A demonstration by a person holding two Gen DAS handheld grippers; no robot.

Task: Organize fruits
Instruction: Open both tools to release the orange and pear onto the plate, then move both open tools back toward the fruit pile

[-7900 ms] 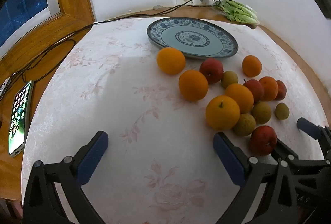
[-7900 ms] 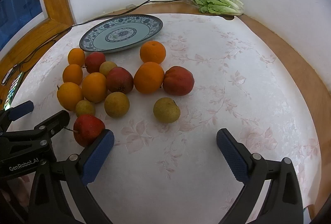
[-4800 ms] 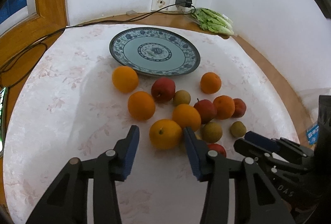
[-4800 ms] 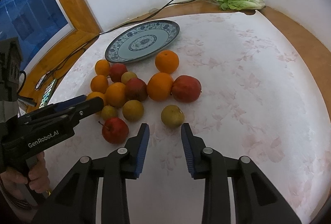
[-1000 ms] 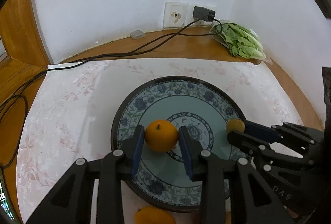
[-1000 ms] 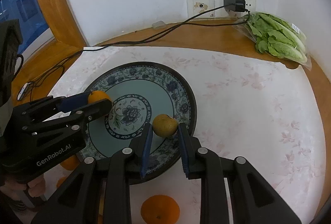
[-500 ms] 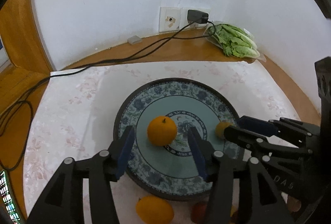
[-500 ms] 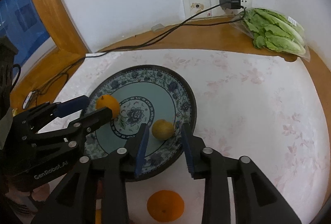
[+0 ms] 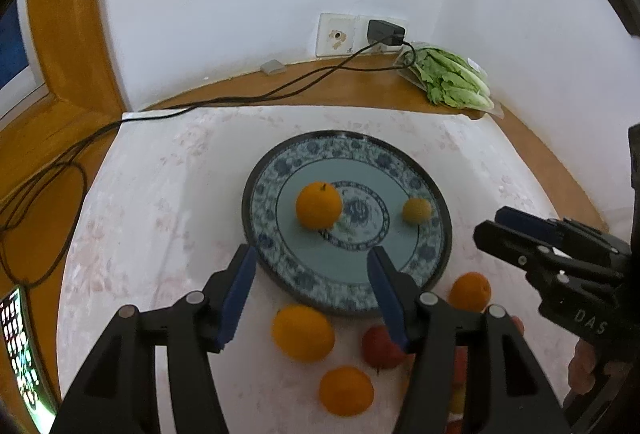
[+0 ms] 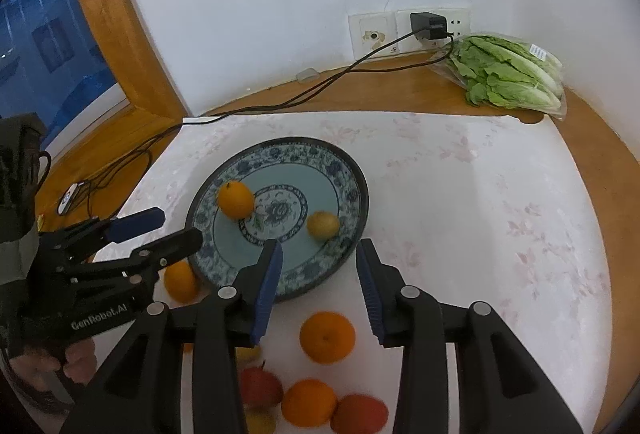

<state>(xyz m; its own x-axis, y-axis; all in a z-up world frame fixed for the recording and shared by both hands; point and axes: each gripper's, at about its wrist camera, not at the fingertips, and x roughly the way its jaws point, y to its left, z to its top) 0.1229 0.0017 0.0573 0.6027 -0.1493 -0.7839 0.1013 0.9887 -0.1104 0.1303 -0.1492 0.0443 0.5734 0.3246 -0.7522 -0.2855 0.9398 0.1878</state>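
A blue patterned plate [image 9: 280, 169] [image 10: 352, 177] lies on the white floral tablecloth. An orange [image 9: 319, 204] [image 10: 235, 199] and a small yellow-green pear [image 9: 417, 210] [image 10: 322, 224] rest on it. My left gripper [image 9: 312, 294] is open and empty, just short of the plate's near rim. My right gripper [image 10: 318, 280] is open and empty over the plate's near edge. More oranges [image 9: 303, 332] [image 10: 327, 337] and red apples [image 9: 382, 348] [image 10: 260, 388] lie on the cloth in front of the plate.
A bag of lettuce [image 9: 448, 81] [image 10: 508, 73] lies on the wooden ledge by the wall socket [image 10: 424, 25]. A black cable [image 9: 240, 99] runs along the ledge. A lit phone [image 9: 20, 350] lies at the left.
Both grippers carried the orange and the pear to the plate, opened and let them go there, then pulled back toward me. Both fruits now rest on the plate.
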